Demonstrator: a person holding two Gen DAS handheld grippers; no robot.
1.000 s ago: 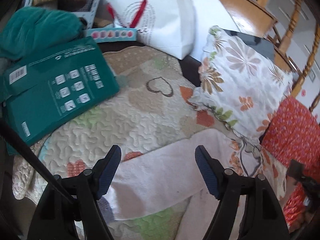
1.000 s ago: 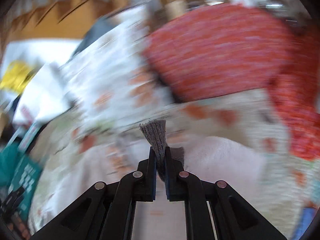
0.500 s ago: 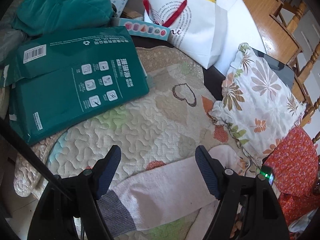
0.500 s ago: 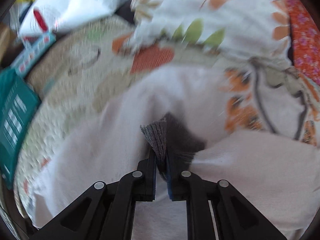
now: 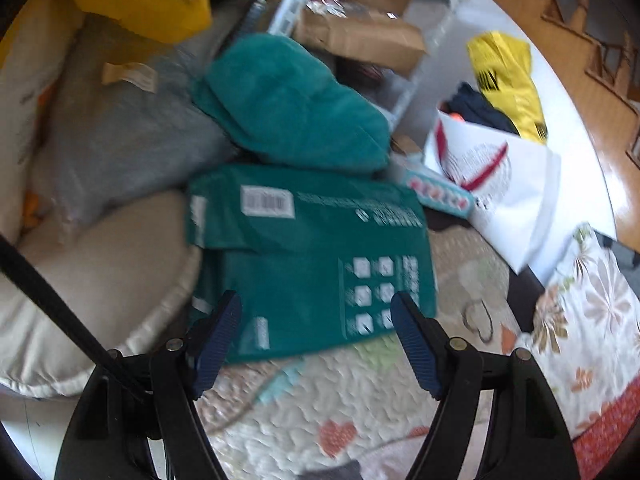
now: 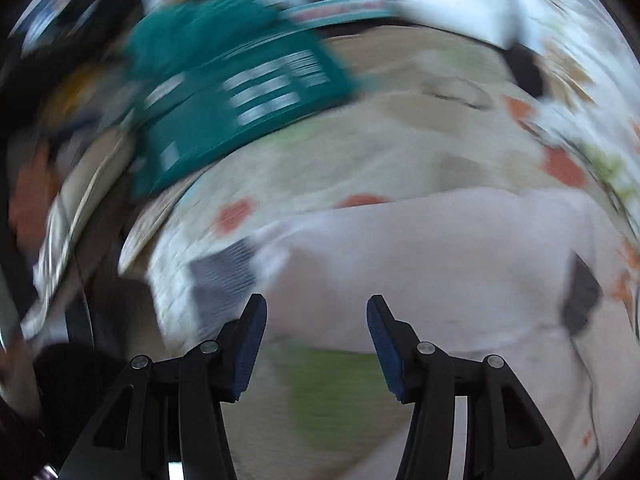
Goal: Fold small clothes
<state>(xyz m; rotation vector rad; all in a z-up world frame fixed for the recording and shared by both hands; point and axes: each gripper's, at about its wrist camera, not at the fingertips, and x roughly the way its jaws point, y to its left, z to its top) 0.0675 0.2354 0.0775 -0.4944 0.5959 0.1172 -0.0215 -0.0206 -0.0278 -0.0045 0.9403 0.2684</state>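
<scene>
— Sock [image 6: 420,264]: where is it lying?
— Flat across the quilt [image 6: 400,148], grey cuff [image 6: 224,276] pointing left, just ahead of the right gripper [image 6: 316,344].
— Jaws?
— Both are gaping, left gripper [image 5: 316,344] too, holding nothing.

The right gripper [image 6: 316,344] hangs with its blue-padded jaws spread wide and holding nothing, above a pale pink sock [image 6: 432,264] lying flat on a quilted bedspread [image 6: 400,140]. The sock's grey cuff [image 6: 224,276] lies at its left end, a dark grey patch [image 6: 580,300] toward the right. Beyond, a green package [image 6: 236,96] lies blurred.
</scene>
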